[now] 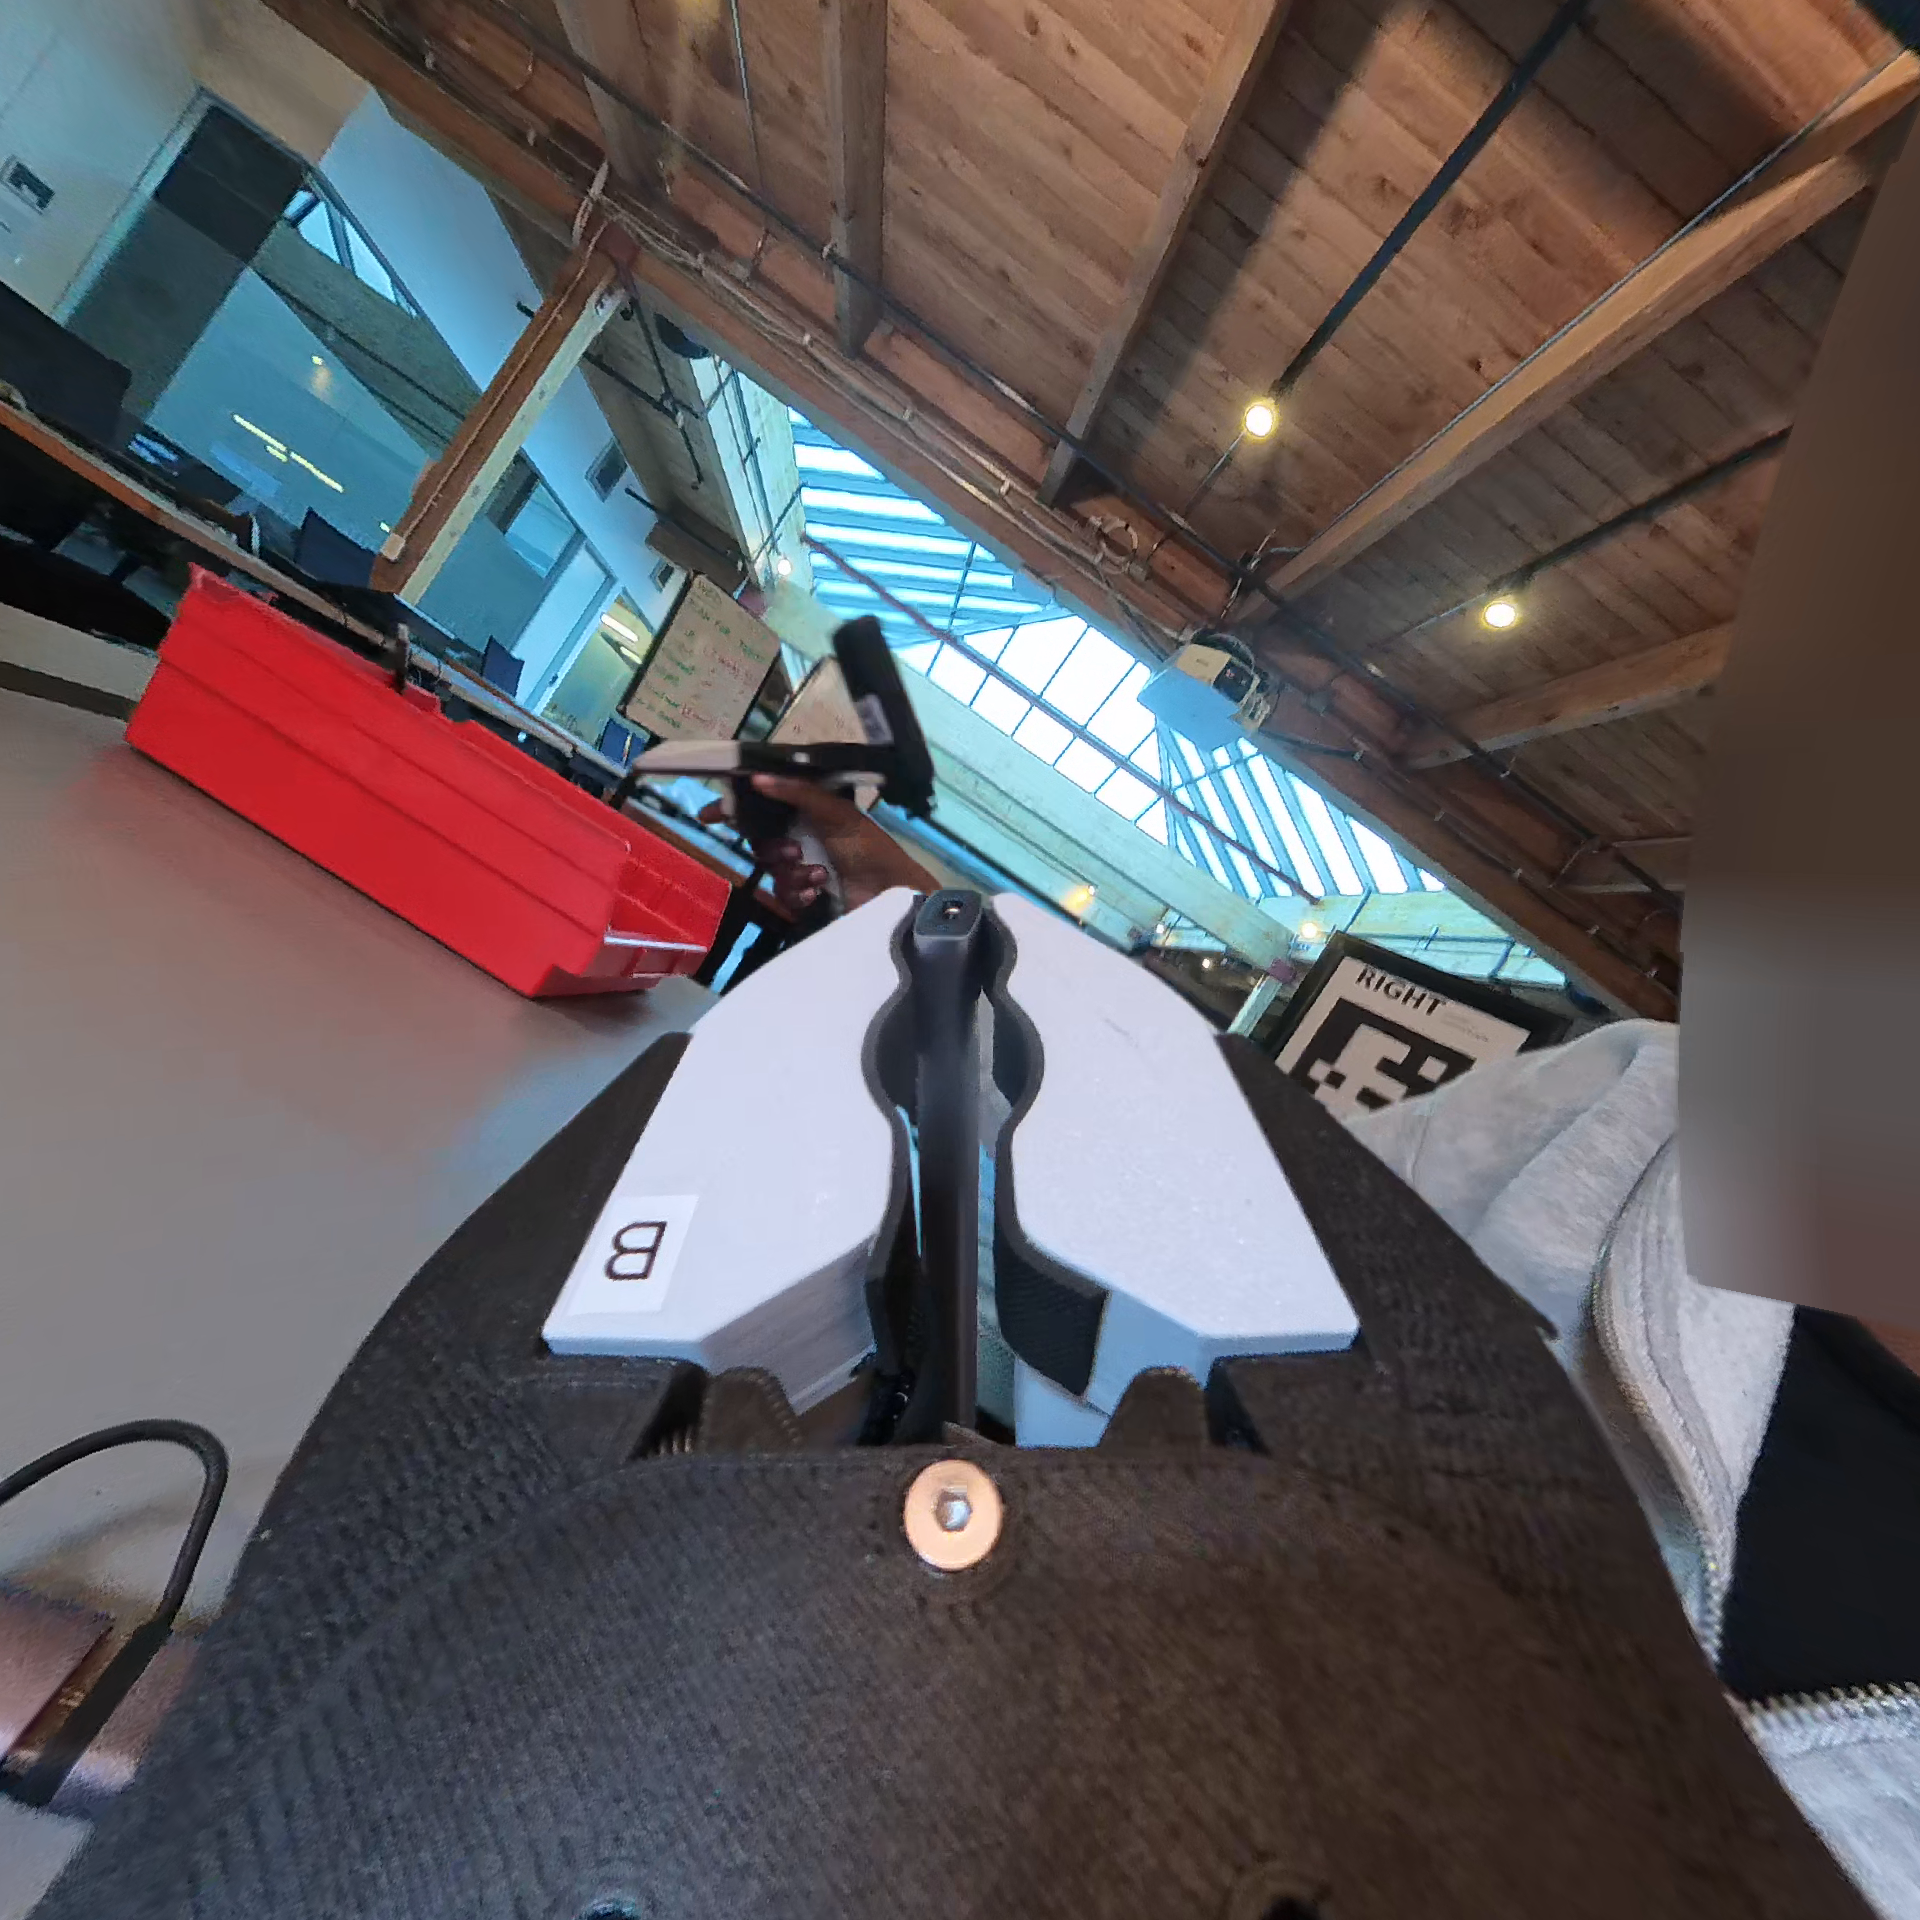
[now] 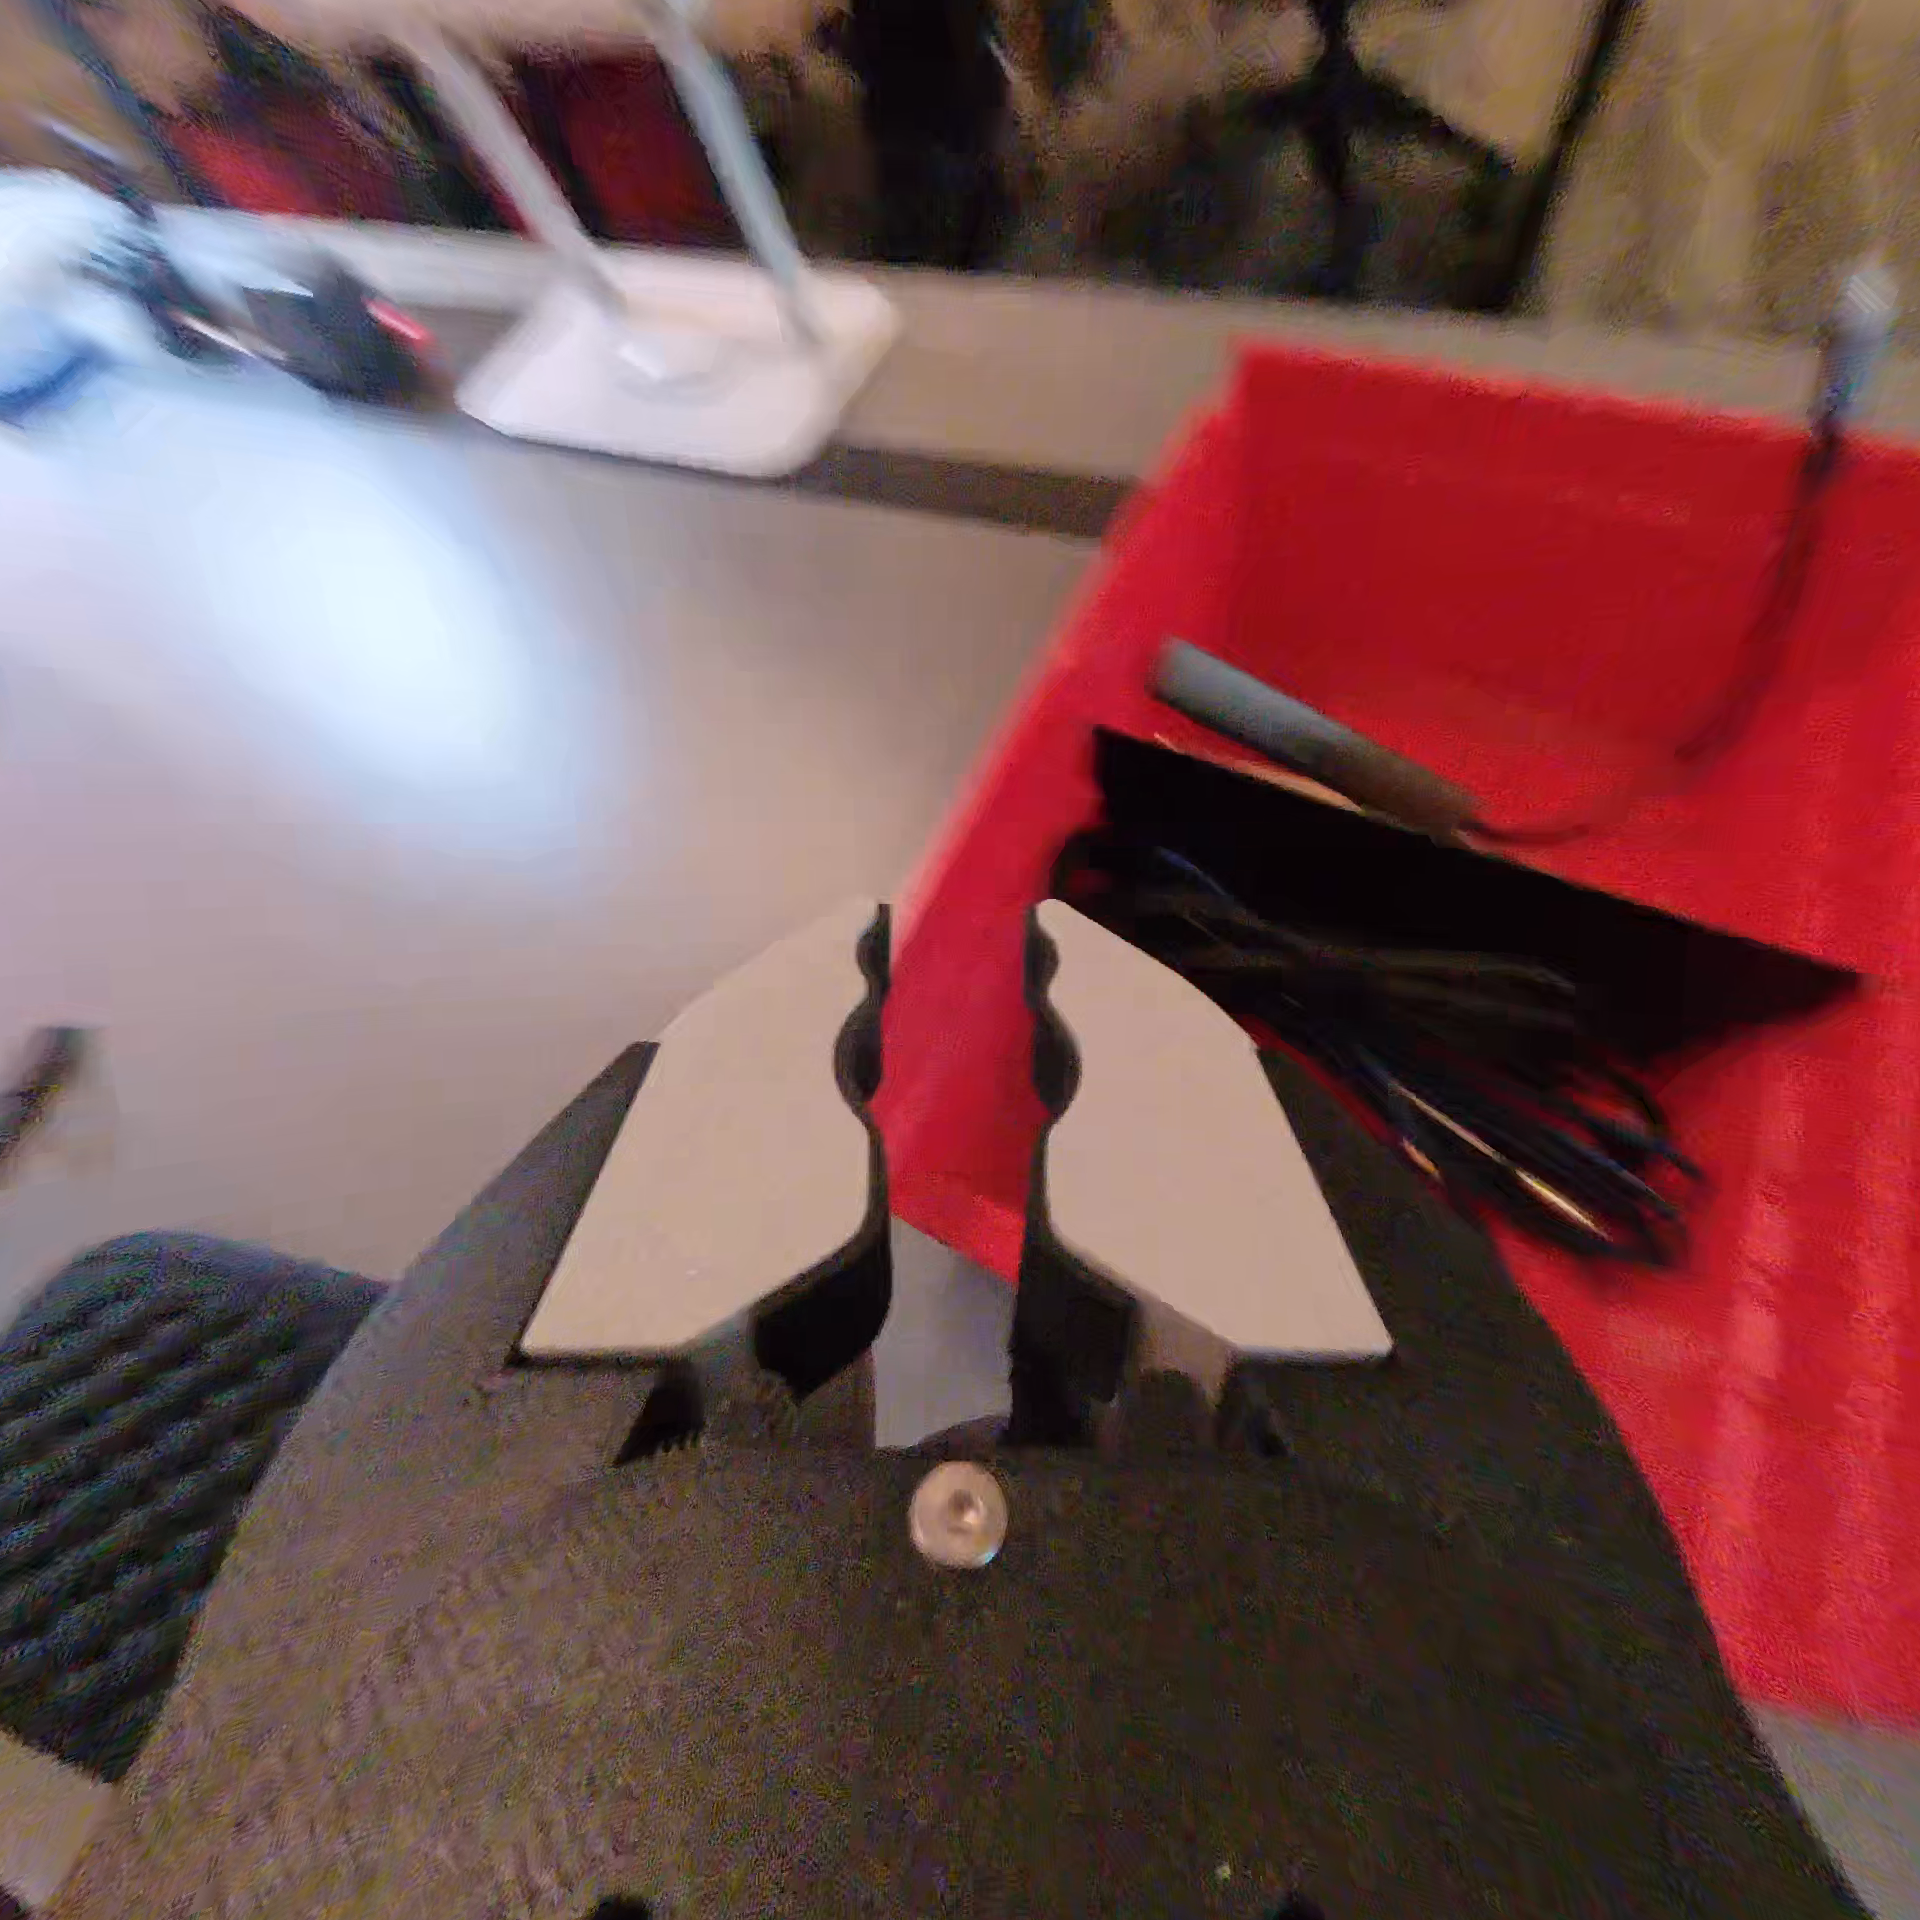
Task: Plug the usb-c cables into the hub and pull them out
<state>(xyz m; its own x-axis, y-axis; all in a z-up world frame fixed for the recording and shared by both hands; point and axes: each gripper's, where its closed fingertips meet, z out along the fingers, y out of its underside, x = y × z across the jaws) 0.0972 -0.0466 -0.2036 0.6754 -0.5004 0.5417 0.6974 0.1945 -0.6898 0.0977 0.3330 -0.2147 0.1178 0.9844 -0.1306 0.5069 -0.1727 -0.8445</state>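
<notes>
My left gripper (image 1: 948, 916) is shut on a slim dark hub (image 1: 945, 1091), seen edge-on, with a small port at its tip pointing up towards the ceiling. A black cable loop (image 1: 197, 1496) lies on the table at lower left. My right gripper (image 2: 956, 925) is open by a narrow gap and empty, hovering over the near edge of a red bin (image 2: 1455, 540). Inside the bin lie a bundle of black cables (image 2: 1455, 1049), a black flat piece (image 2: 1507, 894) and a grey stick-shaped device (image 2: 1309, 743) with a cable. The right wrist view is motion-blurred.
The red bin (image 1: 395, 790) stands on the grey table (image 1: 208, 1091). A hand holds another gripper-like tool (image 1: 831, 727) beyond it. A person's grey sleeve (image 1: 1558, 1174) and a black-and-white marker card (image 1: 1403, 1039) are close on the right. A white lamp base (image 2: 675, 364) and a dark knitted item (image 2: 135, 1403) are on the table. Some 40 cm of space lies between my two pairs of fingers. The left gripper is farther from the grey stick-shaped device (image 2: 1309, 743), some 50 cm, than the right, some 20 cm.
</notes>
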